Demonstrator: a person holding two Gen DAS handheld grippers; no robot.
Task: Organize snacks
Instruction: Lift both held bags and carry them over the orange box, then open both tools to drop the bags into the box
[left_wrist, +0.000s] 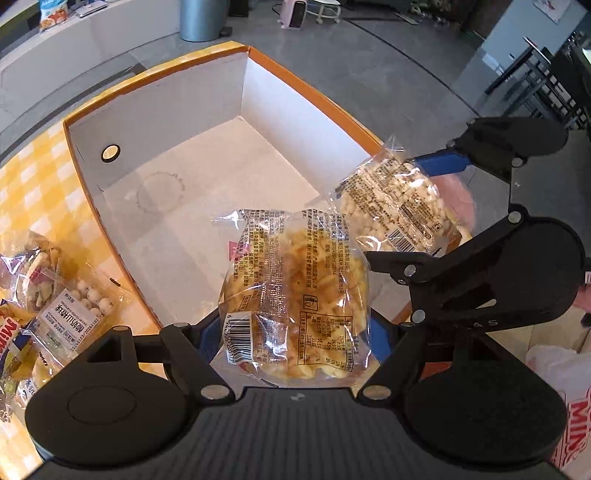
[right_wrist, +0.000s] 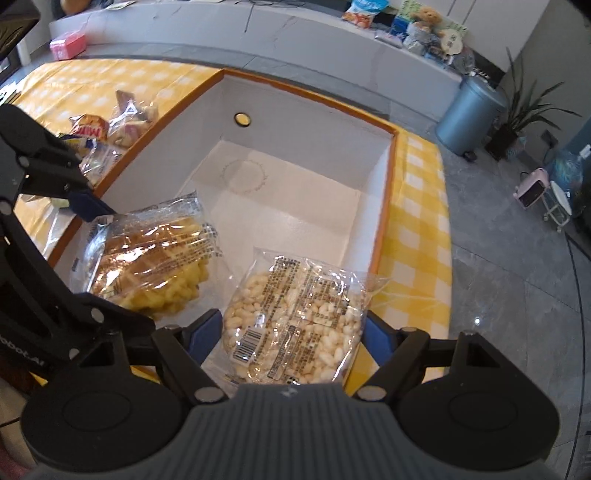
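Nearest in the left wrist view: left gripper (left_wrist: 295, 332) clenched on a clear bag of yellow puffed sticks (left_wrist: 295, 295), blue pads (left_wrist: 380, 338) pressing its sides, barcode at the lower left corner of the bag. Held over the near edge of an open cardboard box (left_wrist: 236, 96) with white inner walls and an orange rim. Same bag seen from the right wrist view (right_wrist: 162, 266), low over the box's near left corner; touching the floor or not, cannot tell.

Just to the right, right gripper (right_wrist: 293, 328) clamped on a clear bag of pale puffed rice pieces (right_wrist: 295, 317), printed text and barcode facing the camera. From the left view this bag (left_wrist: 399, 206) tilted above the box's right wall, close beside the yellow bag, the two wrappers overlapping in that view.

Farther in, bare white box floor with a faint circular mark (right_wrist: 243, 175) and a round hole (left_wrist: 110, 152) in the far wall.

Left of the box, on a yellow-and-white checked tablecloth (right_wrist: 421, 236), a loose pile of other snack packets (left_wrist: 55, 295), among them a bag of round white balls and a red-lettered pack.

Beyond the table, grey tiled floor, a blue-grey bin (right_wrist: 469, 114), a potted plant (right_wrist: 524, 110), a small pink heater (right_wrist: 532, 190) and a white counter (right_wrist: 221, 29) with a pink box (right_wrist: 68, 44).
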